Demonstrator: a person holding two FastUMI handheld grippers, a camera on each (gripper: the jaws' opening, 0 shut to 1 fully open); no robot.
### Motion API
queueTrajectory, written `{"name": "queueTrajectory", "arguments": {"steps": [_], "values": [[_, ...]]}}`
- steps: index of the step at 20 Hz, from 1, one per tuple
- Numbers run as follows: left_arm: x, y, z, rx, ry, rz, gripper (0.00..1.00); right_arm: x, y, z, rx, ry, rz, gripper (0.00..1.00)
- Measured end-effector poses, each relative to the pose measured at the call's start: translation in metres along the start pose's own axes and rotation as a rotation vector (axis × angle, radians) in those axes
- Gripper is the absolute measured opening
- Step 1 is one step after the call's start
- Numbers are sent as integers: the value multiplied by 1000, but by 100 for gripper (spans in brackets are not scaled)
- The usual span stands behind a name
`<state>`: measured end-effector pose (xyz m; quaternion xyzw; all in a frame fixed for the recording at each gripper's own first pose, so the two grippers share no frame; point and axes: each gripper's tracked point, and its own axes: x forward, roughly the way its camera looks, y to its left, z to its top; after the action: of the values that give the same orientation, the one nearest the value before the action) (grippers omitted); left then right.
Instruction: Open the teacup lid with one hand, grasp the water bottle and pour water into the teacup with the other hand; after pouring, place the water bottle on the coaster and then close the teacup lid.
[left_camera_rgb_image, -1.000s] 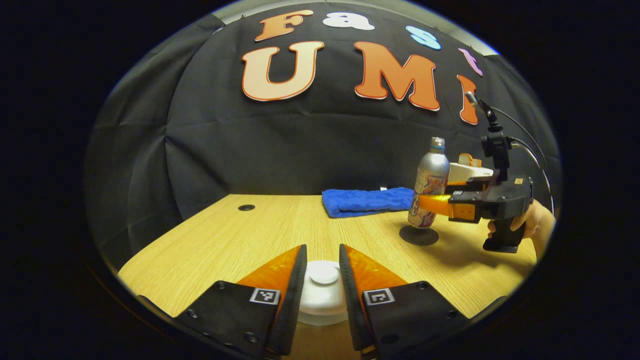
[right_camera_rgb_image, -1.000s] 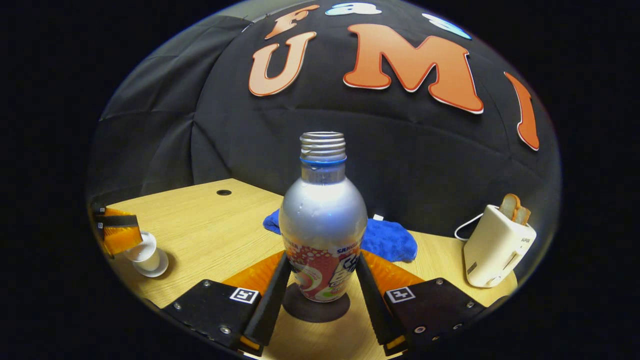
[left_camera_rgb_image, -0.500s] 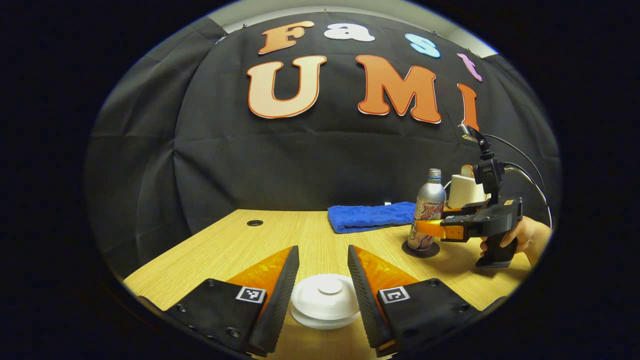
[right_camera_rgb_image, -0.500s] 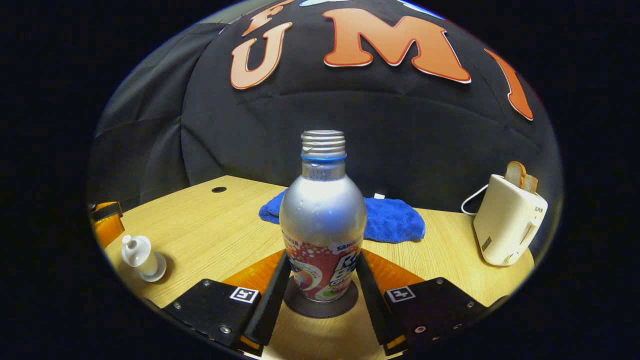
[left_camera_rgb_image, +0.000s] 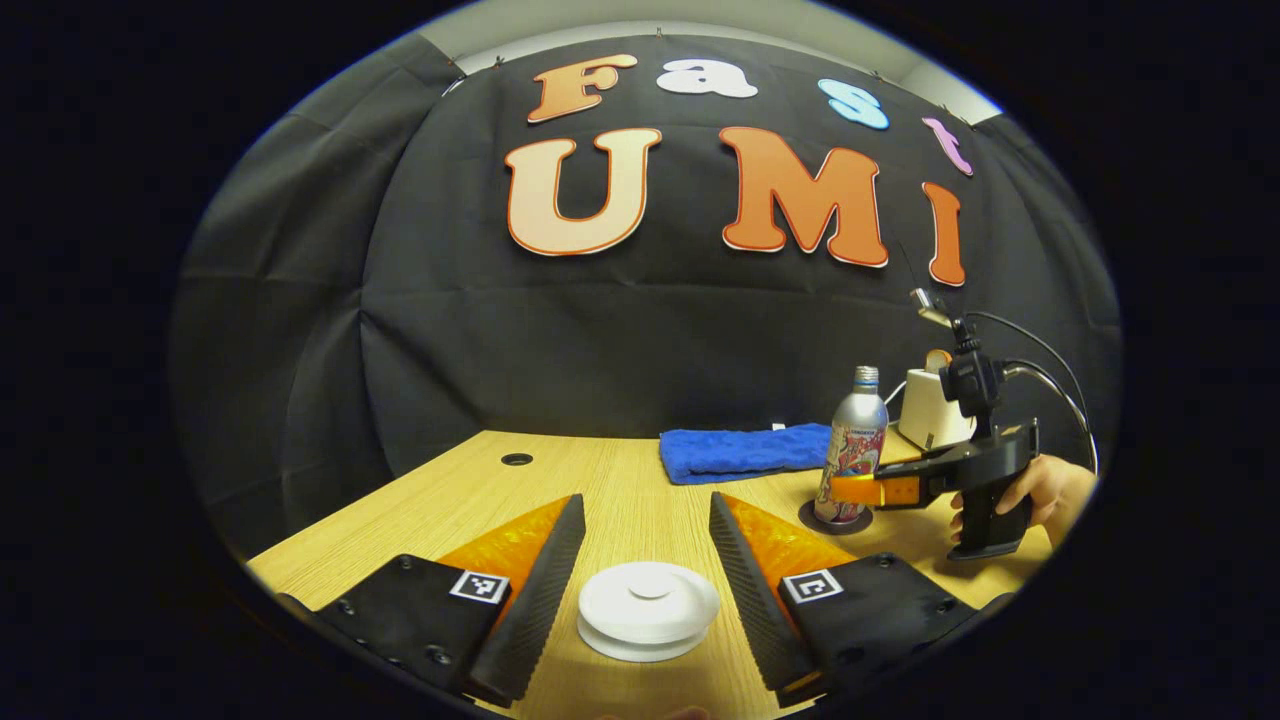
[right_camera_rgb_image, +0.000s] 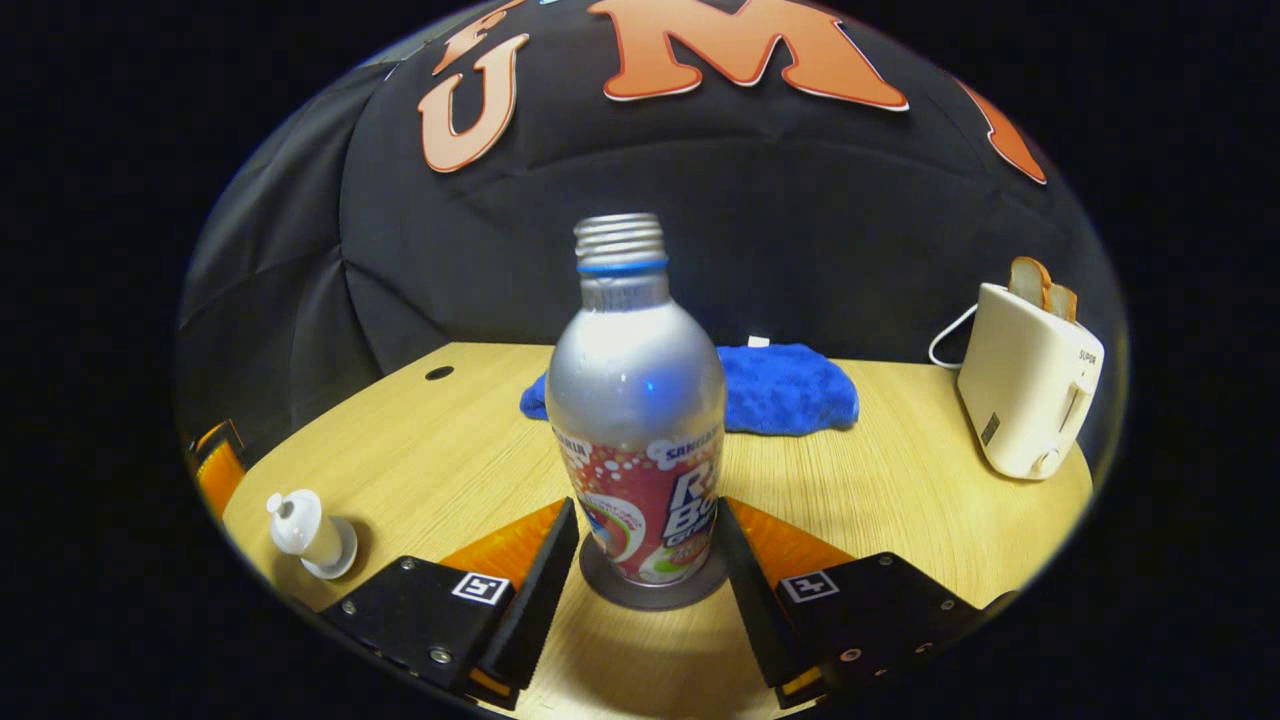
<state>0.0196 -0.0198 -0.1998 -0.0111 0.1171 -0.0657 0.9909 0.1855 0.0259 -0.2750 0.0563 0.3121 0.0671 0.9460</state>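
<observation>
The silver water bottle (right_camera_rgb_image: 635, 400), uncapped, stands upright on the dark round coaster (right_camera_rgb_image: 610, 592). My right gripper (right_camera_rgb_image: 647, 520) is open, its fingers close beside the bottle's base on each side. In the left gripper view the bottle (left_camera_rgb_image: 858, 450) and coaster (left_camera_rgb_image: 806, 518) are far right, with the right gripper (left_camera_rgb_image: 850, 490) held by a hand (left_camera_rgb_image: 1040, 490). The white teacup lid (left_camera_rgb_image: 648, 600) sits on the cup, between the spread fingers of my open left gripper (left_camera_rgb_image: 648, 510), untouched. The lidded teacup (right_camera_rgb_image: 312, 535) on its saucer shows at left in the right gripper view.
A folded blue towel (right_camera_rgb_image: 790, 385) lies at the back of the wooden table (left_camera_rgb_image: 620, 480). A cream toaster (right_camera_rgb_image: 1030, 400) holding bread slices stands at the right with its cord. A cable hole (left_camera_rgb_image: 516, 459) is at the table's back left.
The left gripper let go of the lid, opened wider and drew back. The right gripper set the bottle down onto the coaster and its fingers spread slightly.
</observation>
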Motion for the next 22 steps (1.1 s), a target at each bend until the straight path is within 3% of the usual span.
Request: {"name": "queueTrajectory", "arguments": {"steps": [5, 6, 8, 10, 13, 14, 16, 17, 19, 22], "values": [[-7, -5, 22, 6, -45, 22, 88, -35, 5, 7, -66, -45, -3, 91], [-10, -7, 30, 0, -61, 22, 99, -45, 5, 11, -78, -64, -4, 92], [-15, -10, 45, -10, -91, 21, 90, -68, 4, 22, -100, -119, -11, 94], [-20, -13, 58, 1, -111, 20, 99, -95, 0, 36, -120, -181, -31, 95], [-28, -17, 74, 10, -132, 28, 99, -133, -7, 60, -112, -276, -60, 96], [-30, -18, 79, 6, -137, 27, 94, -146, -11, 67, -103, -302, -66, 96], [-36, -22, 92, -2, -153, 21, 99, -170, -19, 82, -86, -356, -89, 96], [-38, -23, 98, -3, -163, 17, 95, -182, -23, 89, -80, -384, -102, 96], [-42, -26, 113, 1, -175, 13, 90, -203, -35, 97, -94, -414, -150, 96], [-46, -29, 131, 7, -193, 15, 94, -230, -51, 106, -118, -446, -228, 97]]}}
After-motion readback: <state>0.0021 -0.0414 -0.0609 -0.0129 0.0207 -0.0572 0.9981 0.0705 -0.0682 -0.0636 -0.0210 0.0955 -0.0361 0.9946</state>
